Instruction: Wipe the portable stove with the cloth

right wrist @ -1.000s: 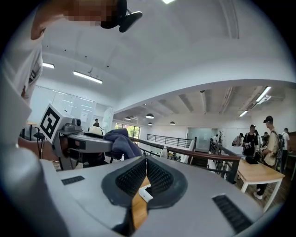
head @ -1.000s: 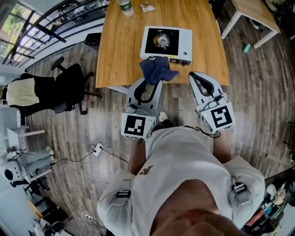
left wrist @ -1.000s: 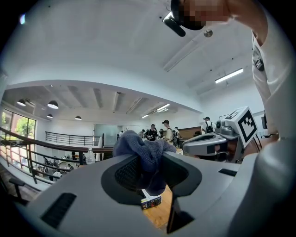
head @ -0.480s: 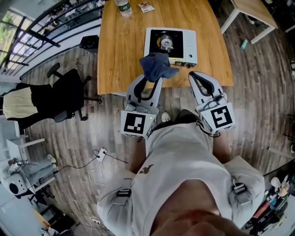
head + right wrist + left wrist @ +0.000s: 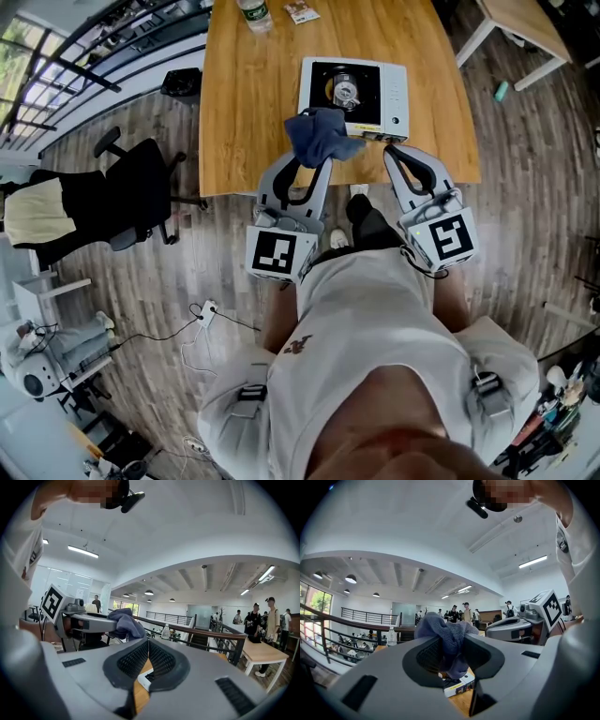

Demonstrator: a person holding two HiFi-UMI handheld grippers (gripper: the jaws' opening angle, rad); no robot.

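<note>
A white portable stove [image 5: 354,97] with a black top and round burner sits on the wooden table [image 5: 253,112], near its front edge. My left gripper [image 5: 305,165] is shut on a bunched dark blue cloth [image 5: 321,135], which hangs over the table edge just left of the stove's front. In the left gripper view the cloth [image 5: 447,639] fills the gap between the pads, with the stove [image 5: 459,685] below. My right gripper [image 5: 395,154] is shut and empty, at the table edge before the stove's right front corner. The right gripper view shows the stove [image 5: 146,678] under the closed pads.
A plastic bottle [image 5: 254,13] and a small packet [image 5: 300,12] lie at the table's far side. A black office chair [image 5: 122,192] stands left of the table. A second table [image 5: 523,28] is at the upper right. Cables [image 5: 202,314] trail on the wooden floor.
Both grippers have come forward toward the table, level with each other. The cloth now hangs over the table edge by the stove; the right gripper's tips have reached the edge.
</note>
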